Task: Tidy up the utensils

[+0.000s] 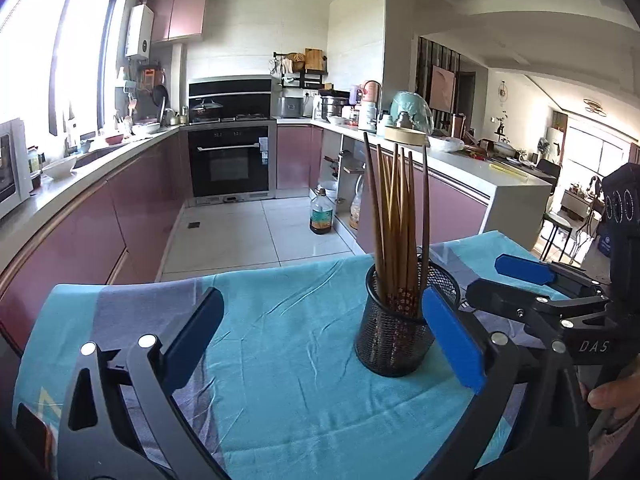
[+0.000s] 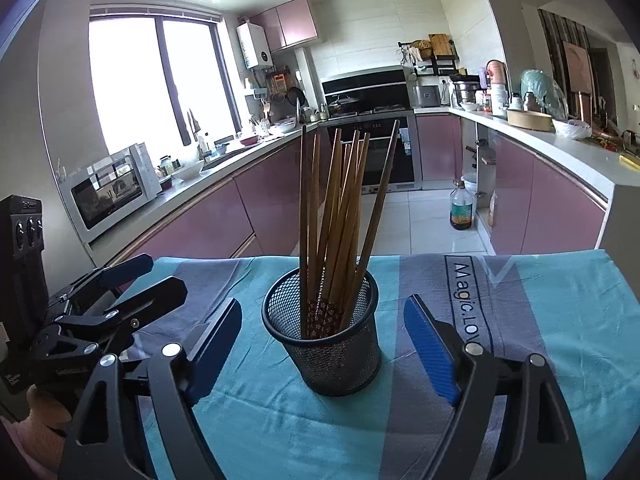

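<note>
Nearest the viewer, low in the left wrist view, the left gripper (image 1: 324,344) stands released, its blue pads spread wide with nothing between them; its right pad sits just beside the mesh cup (image 1: 394,344) but I cannot tell whether it touches the wall; in the right wrist view the right gripper (image 2: 324,354) is likewise released, its two pads flanking the cup on either side with clear gaps, gripping nothing; a bit of a hand shows at the lower edge of each view, holding the tool. The chopsticks (image 2: 340,216) all stand inside the black mesh cup at the centre of the frame, handles down, tips fanned upward and leaning on the rim; none lie loose on the blue cloth (image 2: 560,320) that covers the surface, so the sorting looks to me finished or close to it. If so, the careful thing now would be to draw both grippers back low and straight, keeping the pads off the light cup and the tall sticks, since a nudge could tip the lot. Farther off, at the right of the frame, a plastic bottle (image 2: 461,210) of dark liquid stands on the kitchen floor.
</note>
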{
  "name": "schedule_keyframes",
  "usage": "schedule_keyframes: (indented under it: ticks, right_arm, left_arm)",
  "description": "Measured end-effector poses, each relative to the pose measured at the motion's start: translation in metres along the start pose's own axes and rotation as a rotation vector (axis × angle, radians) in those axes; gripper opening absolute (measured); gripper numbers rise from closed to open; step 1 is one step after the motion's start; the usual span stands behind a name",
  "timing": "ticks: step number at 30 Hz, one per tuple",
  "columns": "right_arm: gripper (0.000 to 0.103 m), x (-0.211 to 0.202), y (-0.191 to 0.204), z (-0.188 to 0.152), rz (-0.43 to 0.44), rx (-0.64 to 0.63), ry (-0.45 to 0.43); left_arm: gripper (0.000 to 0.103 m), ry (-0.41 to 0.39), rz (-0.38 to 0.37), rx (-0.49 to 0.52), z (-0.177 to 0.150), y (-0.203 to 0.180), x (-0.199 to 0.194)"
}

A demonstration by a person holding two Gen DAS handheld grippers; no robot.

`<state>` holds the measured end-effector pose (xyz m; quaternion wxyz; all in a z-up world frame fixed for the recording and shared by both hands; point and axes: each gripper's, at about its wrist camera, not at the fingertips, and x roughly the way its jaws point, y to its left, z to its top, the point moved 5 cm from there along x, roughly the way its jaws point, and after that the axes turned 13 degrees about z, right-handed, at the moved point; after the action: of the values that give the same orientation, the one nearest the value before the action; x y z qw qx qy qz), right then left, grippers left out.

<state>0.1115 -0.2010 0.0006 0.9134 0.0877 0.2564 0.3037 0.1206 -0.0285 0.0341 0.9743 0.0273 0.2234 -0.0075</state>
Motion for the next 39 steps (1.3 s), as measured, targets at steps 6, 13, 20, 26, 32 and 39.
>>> schedule_keyframes:
  ticks: [6, 13, 20, 26, 32, 39]
  right_arm:
    - [0.096, -0.011, 0.018, -0.012, -0.079, -0.085, -0.068]
    - [0.096, -0.022, 0.036, -0.021, -0.109, -0.129, -0.111]
    - [0.096, -0.03, 0.055, -0.029, -0.139, -0.159, -0.137]
    - [0.096, -0.034, 0.063, -0.03, -0.151, -0.171, -0.152]
    - [0.096, -0.038, 0.067, -0.033, -0.162, -0.175, -0.161]
    - [0.096, -0.046, 0.071, -0.032, -0.181, -0.188, -0.202]
  left_arm:
    - [0.098, -0.04, 0.068, -0.042, -0.015, 0.016, -0.025]
    - [0.098, -0.087, 0.128, -0.086, -0.028, 0.033, -0.052]
    - [0.098, -0.109, 0.161, -0.139, -0.039, 0.053, -0.074]
    - [0.098, -0.11, 0.157, -0.153, -0.046, 0.059, -0.085]
    - [0.098, -0.122, 0.163, -0.142, -0.049, 0.056, -0.09]
    - [0.098, -0.133, 0.155, -0.125, -0.052, 0.047, -0.093]
